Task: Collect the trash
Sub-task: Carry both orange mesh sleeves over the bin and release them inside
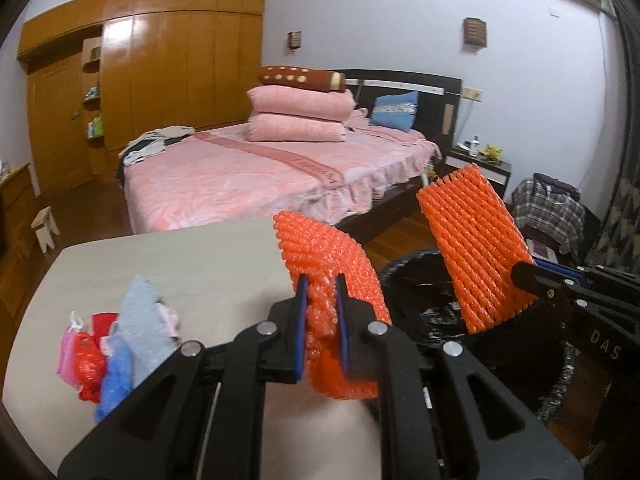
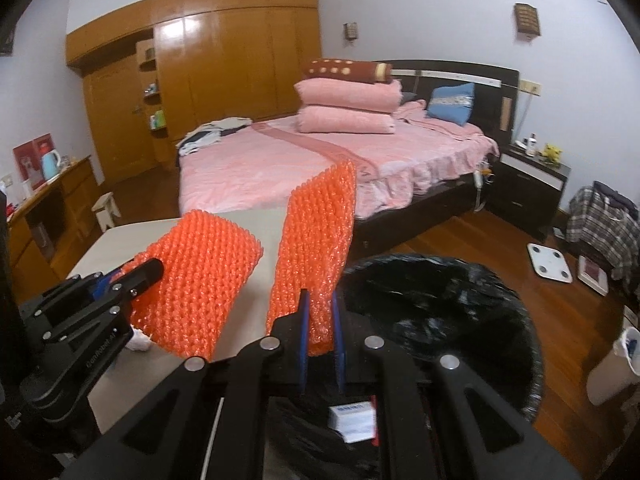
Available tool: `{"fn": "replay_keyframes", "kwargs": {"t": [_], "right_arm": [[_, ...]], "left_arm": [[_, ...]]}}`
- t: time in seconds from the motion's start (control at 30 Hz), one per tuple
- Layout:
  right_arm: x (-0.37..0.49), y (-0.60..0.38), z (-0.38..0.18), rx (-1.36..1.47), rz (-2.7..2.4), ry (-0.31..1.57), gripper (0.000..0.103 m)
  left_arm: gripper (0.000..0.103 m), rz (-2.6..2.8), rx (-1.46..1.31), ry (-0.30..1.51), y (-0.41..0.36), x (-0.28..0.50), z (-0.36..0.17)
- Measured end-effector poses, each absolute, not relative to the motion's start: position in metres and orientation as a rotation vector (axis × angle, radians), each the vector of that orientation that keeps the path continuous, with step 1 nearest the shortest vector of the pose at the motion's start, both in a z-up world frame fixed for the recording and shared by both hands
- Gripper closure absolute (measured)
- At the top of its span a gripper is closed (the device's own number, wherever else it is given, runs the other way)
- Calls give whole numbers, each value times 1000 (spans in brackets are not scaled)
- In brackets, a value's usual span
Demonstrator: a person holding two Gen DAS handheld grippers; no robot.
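My left gripper [image 1: 321, 286] is shut on an orange foam net [image 1: 332, 268] and holds it above the table's right edge; it also shows in the right wrist view [image 2: 200, 280]. My right gripper [image 2: 319, 300] is shut on a second orange foam net [image 2: 316, 240], held upright over the rim of the bin with a black bag [image 2: 440, 308]. That net [image 1: 476, 248] and the bin [image 1: 424, 276] also show in the left wrist view. A small white box [image 2: 354, 420] lies inside the bin.
A beige table [image 1: 180, 264] holds a pile of small coloured scraps [image 1: 116, 344] at its left. Beyond it stands a pink bed [image 1: 260, 168]. A white scale [image 2: 550, 262] and a small white bin [image 2: 616, 364] stand on the wooden floor at the right.
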State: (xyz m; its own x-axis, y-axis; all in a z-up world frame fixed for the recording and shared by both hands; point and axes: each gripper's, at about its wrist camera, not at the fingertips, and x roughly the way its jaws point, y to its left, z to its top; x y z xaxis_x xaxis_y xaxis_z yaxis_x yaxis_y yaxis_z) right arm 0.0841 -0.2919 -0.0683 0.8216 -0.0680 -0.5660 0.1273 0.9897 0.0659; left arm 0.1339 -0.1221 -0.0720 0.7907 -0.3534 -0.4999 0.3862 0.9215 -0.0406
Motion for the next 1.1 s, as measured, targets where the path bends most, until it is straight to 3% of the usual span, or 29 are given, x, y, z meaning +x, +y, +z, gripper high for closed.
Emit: {"fn": "replay_keyframes", "kwargs": {"t": [1.1], "right_arm": [[38, -389, -101, 163, -349, 649, 92]], "left_arm": [[91, -611, 122, 591, -237, 139, -106]]}}
